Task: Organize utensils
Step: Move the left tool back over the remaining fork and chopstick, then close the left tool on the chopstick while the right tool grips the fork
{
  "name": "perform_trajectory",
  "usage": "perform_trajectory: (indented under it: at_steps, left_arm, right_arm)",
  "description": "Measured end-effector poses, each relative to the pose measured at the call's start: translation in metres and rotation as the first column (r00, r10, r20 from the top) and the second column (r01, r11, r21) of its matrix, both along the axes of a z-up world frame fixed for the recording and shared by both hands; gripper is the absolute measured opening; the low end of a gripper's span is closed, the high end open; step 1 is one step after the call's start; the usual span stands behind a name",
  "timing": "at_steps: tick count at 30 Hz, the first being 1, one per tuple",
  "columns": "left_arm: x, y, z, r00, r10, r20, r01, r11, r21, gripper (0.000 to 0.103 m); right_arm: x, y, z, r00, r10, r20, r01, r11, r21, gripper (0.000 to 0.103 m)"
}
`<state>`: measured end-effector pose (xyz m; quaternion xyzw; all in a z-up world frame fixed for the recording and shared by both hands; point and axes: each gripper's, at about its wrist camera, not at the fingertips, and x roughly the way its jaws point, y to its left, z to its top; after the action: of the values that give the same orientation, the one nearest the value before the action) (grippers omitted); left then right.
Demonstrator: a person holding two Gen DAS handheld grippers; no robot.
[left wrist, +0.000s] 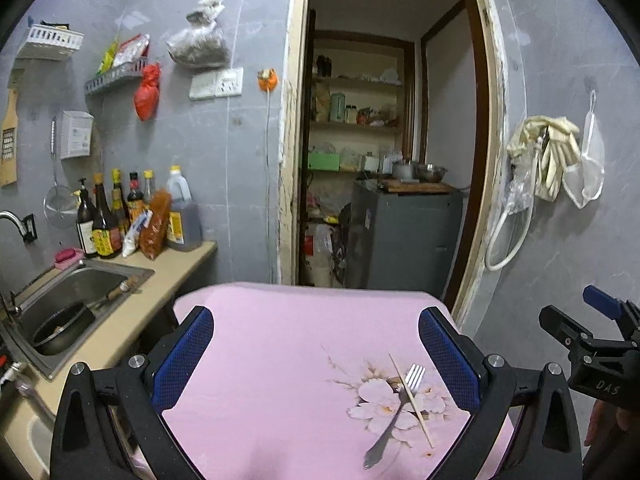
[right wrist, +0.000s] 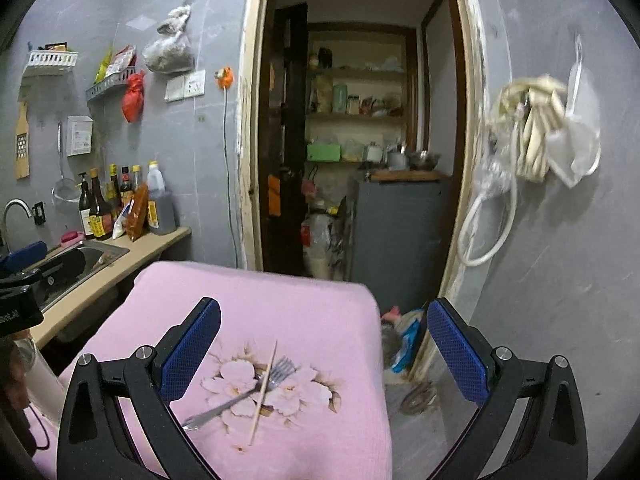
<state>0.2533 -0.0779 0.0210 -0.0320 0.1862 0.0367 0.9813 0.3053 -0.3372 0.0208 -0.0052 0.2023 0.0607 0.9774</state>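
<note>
A metal fork point(left wrist: 394, 412) point(right wrist: 240, 396) lies on the flower print of a pink cloth point(left wrist: 280, 340) point(right wrist: 280, 312) covering a table. A single wooden chopstick point(left wrist: 412, 400) point(right wrist: 263, 394) lies across the fork. My left gripper point(left wrist: 316, 356) is open above the cloth, with the fork and chopstick low between its blue pads, nearer the right pad point(left wrist: 448, 356). My right gripper point(right wrist: 324, 354) is open too, its left pad point(right wrist: 192, 348) just left of the fork. Neither gripper holds anything. The right gripper point(left wrist: 592, 344) also shows at the left wrist view's right edge.
A counter point(left wrist: 168, 280) on the left holds a steel sink point(left wrist: 72, 304) with a dark pan point(left wrist: 64, 326), and several sauce bottles point(left wrist: 120, 216). An open doorway point(left wrist: 384, 160) behind the table leads to shelves and a grey cabinet. Gloves and a hose point(left wrist: 544, 160) hang on the right wall.
</note>
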Motion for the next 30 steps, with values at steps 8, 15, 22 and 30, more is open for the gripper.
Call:
perform_trajectory:
  at_steps: [8, 15, 22, 30]
  left_arm:
    - [0.04, -0.027, -0.041, 0.992, -0.013, -0.123, 0.009, 1.0, -0.028, 0.103]
    - [0.083, -0.033, -0.081, 0.969, -0.064, -0.239, 0.045, 0.995, -0.086, 0.103]
    - [0.117, -0.042, -0.109, 0.96, -0.054, -0.274, 0.034, 0.996, -0.078, 0.101]
    - [0.154, -0.044, -0.137, 0.918, -0.174, -0.356, 0.116, 0.977, -0.179, 0.075]
  right_arm:
    - [0.054, -0.028, -0.056, 0.982, 0.123, -0.144, -0.109, 0.989, 0.102, 0.1]
    - [0.101, -0.025, -0.111, 0.935, 0.235, -0.267, -0.187, 0.963, 0.193, 0.063]
    - [0.132, -0.003, -0.149, 0.894, 0.297, -0.335, -0.241, 0.95, 0.199, 0.037]
    - [0.157, 0.02, -0.187, 0.805, 0.393, -0.444, -0.306, 0.917, 0.256, 0.019]
